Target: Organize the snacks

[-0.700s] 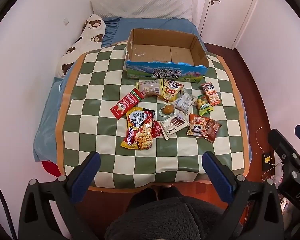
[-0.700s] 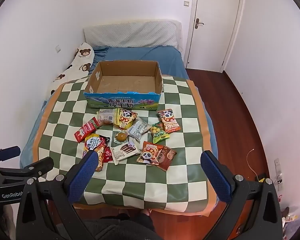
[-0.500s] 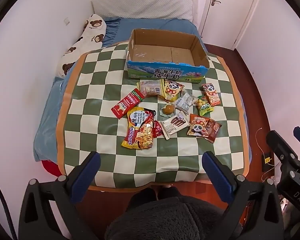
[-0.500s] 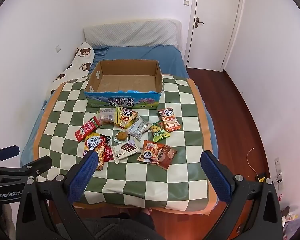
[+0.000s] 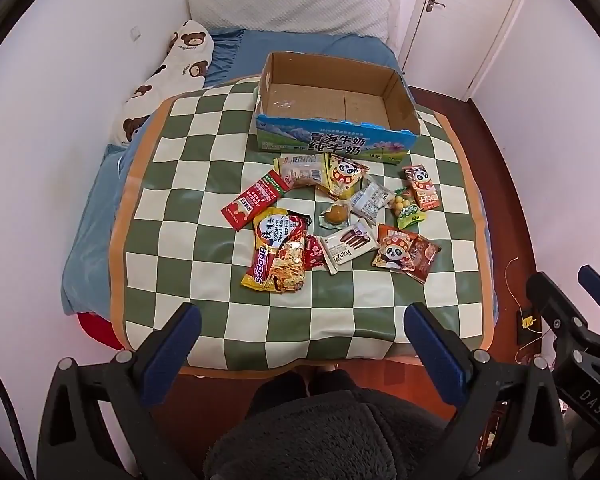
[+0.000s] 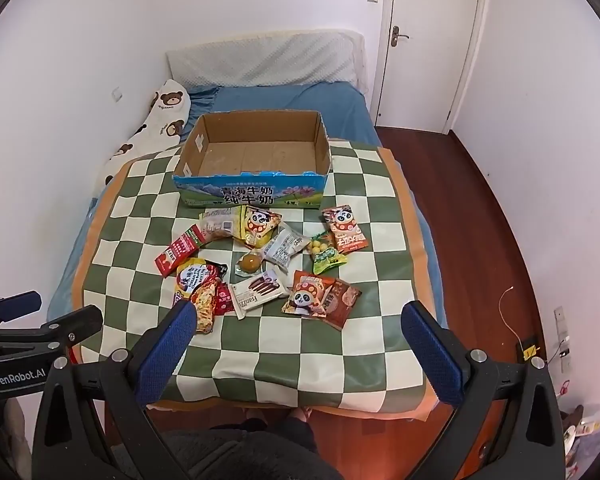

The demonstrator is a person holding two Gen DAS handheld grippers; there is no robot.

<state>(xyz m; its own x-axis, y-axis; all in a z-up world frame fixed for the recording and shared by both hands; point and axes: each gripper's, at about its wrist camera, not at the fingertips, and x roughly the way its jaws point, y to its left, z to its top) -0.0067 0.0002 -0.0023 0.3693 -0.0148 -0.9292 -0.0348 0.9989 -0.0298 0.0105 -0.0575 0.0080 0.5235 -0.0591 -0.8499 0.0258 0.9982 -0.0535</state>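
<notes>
Several snack packets lie in a loose heap on a green-and-white checked mat: a yellow Sedaap noodle pack, a red packet, a Franzzi wafer pack, a brown panda pack. An empty open cardboard box stands behind them. My left gripper and right gripper are both open and empty, held above the mat's near edge.
The mat lies on a blue bed with a bear-print pillow at the left by the wall. A white door and dark wooden floor are to the right. My knees show below both grippers.
Both grippers have drifted slightly; the scene sits a little lower in the right wrist view. Nothing on the mat has moved.
</notes>
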